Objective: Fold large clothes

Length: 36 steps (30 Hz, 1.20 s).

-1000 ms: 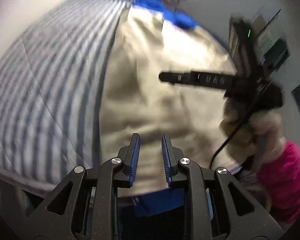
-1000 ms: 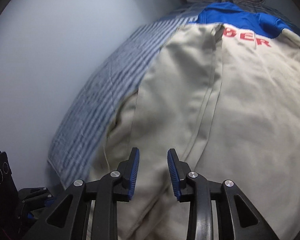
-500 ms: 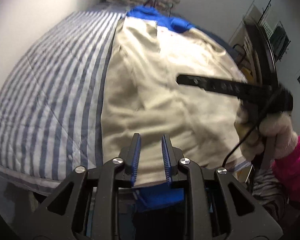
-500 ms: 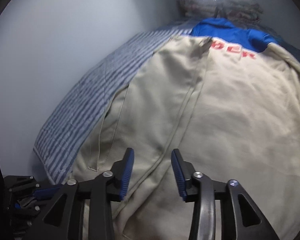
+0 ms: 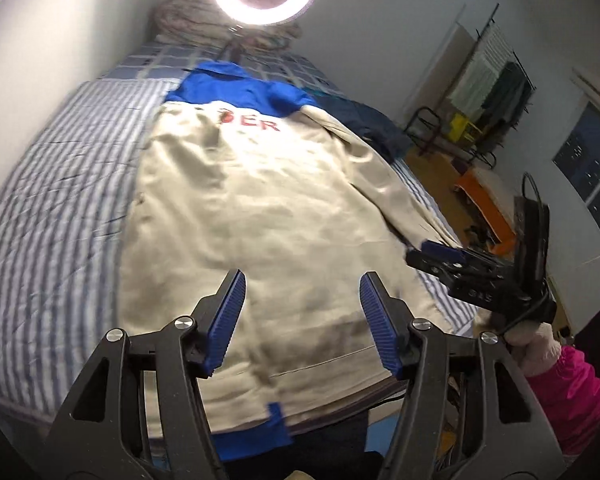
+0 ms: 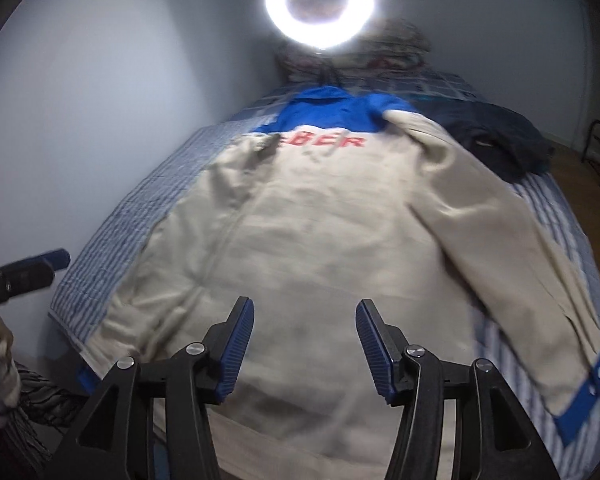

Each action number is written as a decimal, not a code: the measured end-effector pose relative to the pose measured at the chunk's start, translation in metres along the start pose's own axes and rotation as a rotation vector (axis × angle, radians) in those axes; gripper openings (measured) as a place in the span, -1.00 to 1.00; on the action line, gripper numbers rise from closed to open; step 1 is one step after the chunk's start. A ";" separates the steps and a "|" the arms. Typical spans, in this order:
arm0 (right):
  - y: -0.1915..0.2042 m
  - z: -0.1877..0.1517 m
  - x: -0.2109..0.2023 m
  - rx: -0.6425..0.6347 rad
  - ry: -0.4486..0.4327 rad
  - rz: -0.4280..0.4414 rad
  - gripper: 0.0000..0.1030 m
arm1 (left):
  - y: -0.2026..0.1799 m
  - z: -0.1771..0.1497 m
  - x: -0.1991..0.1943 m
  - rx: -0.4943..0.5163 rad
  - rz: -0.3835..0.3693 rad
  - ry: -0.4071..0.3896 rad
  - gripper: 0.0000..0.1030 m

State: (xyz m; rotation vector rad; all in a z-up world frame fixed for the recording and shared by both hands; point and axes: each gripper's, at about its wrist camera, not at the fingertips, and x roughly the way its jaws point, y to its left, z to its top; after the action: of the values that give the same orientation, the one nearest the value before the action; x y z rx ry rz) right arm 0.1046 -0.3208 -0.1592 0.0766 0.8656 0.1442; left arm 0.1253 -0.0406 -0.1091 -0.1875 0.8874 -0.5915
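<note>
Fingers on both units are standing spread, jaws having just been opening, nothing between the pads. Left gripper (image 5: 300,320) and right gripper (image 6: 305,350) are both hovering over the near hem, not touching cloth. Striped bed cover (image 5: 52,216) is carrying the beige jacket (image 5: 260,208), which is lying flat, back up, blue collar at the far end, red lettering just below it. Right sleeve (image 6: 512,264) is lying spread out toward the bed's right edge, blue cuff (image 6: 588,388) near. Dark garment (image 6: 496,136) is sitting far right. Ring light (image 6: 319,2) is glaring at the far end.
</note>
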 end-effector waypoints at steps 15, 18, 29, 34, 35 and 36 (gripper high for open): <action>-0.219 -0.073 -0.082 0.543 -0.012 -0.177 0.08 | -0.030 -0.006 0.073 0.065 -0.023 0.107 0.19; -0.265 -0.088 -0.092 0.688 -0.042 -0.174 0.08 | -0.027 -0.007 0.078 0.048 -0.024 0.115 0.19; -0.329 -0.102 -0.072 0.803 -0.029 -0.244 0.08 | -0.028 -0.008 0.091 0.050 -0.034 0.138 0.19; -0.335 -0.094 -0.062 0.765 0.001 -0.286 -0.20 | -0.026 -0.011 0.094 0.056 -0.026 0.150 0.19; -0.335 -0.094 -0.061 0.763 0.009 -0.284 -0.32 | -0.026 -0.011 0.094 0.057 -0.026 0.150 0.19; -0.335 -0.094 -0.059 0.760 0.017 -0.279 -0.37 | -0.026 -0.011 0.093 0.058 -0.027 0.149 0.19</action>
State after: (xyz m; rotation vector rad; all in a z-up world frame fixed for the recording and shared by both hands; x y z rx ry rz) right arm 0.0272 -0.6604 -0.2172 0.6621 0.9003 -0.4531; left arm 0.1517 -0.1134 -0.1686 -0.1041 1.0117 -0.6615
